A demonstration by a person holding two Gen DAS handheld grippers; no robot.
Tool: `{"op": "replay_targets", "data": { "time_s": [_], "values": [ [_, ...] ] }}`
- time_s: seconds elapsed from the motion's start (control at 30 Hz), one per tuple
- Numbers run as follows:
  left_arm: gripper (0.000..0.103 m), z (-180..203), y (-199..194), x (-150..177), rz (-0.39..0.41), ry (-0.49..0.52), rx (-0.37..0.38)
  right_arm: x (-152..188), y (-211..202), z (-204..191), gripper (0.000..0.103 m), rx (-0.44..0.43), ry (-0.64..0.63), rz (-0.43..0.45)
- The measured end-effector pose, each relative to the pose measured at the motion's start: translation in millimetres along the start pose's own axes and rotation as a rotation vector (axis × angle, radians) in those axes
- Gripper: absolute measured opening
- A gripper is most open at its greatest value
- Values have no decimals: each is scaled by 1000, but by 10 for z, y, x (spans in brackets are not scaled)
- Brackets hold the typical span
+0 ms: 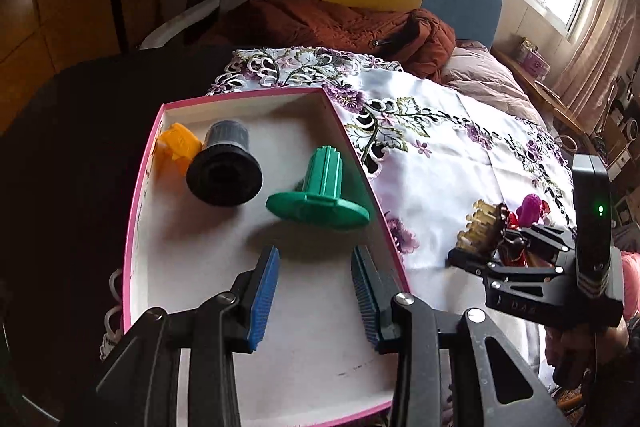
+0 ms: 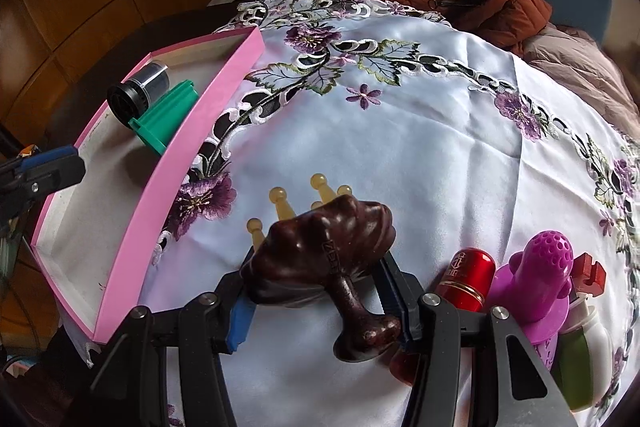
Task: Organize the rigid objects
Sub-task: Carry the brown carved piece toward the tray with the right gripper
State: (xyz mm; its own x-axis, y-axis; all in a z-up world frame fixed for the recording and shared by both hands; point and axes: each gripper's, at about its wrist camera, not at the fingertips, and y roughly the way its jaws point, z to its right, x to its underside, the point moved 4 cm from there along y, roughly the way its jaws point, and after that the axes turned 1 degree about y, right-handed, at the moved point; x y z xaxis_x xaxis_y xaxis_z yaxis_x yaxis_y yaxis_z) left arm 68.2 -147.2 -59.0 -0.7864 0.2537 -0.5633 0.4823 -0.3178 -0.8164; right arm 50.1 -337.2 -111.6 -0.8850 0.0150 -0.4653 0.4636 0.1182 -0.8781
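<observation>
Brown massager (image 2: 320,251) w/ amber prongs: stiff, glossy, prob. slippery; right tongs (image 2: 320,295) clamped across its body. Left tongs (image 1: 316,291) apart, empty, over pink box (image 1: 136,211).

Dark round table (image 1: 72,131) covered partly by white cloth (image 2: 400,147) with purple flower embroidery. On the cloth: pink box (image 2: 208,131) at left edge; red tube (image 2: 468,279), magenta silicone piece (image 2: 540,267), green-white bottle (image 2: 580,359) and small red block (image 2: 588,275) clustered at right, touching one another
</observation>
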Motion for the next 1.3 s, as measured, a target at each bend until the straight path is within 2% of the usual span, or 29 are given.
{"op": "replay_targets", "data": {
  "time_s": [0.2, 0.63, 1.0, 1.3],
  "values": [
    [37, -16, -119, 179, -9, 18, -25, 5, -7, -3, 55, 7, -5, 8],
    [37, -211, -220, 285, -4, -35, -47, 29, -8, 30, 56, -25, 20, 5],
    [37, -356, -215, 332, 1, -60, -51, 63, -18, -27, 55, 21, -33, 39],
    [37, -730, -264, 439, 2, -120, -89, 56, -34, -57, 55, 67, -22, 50]
  ]
}}
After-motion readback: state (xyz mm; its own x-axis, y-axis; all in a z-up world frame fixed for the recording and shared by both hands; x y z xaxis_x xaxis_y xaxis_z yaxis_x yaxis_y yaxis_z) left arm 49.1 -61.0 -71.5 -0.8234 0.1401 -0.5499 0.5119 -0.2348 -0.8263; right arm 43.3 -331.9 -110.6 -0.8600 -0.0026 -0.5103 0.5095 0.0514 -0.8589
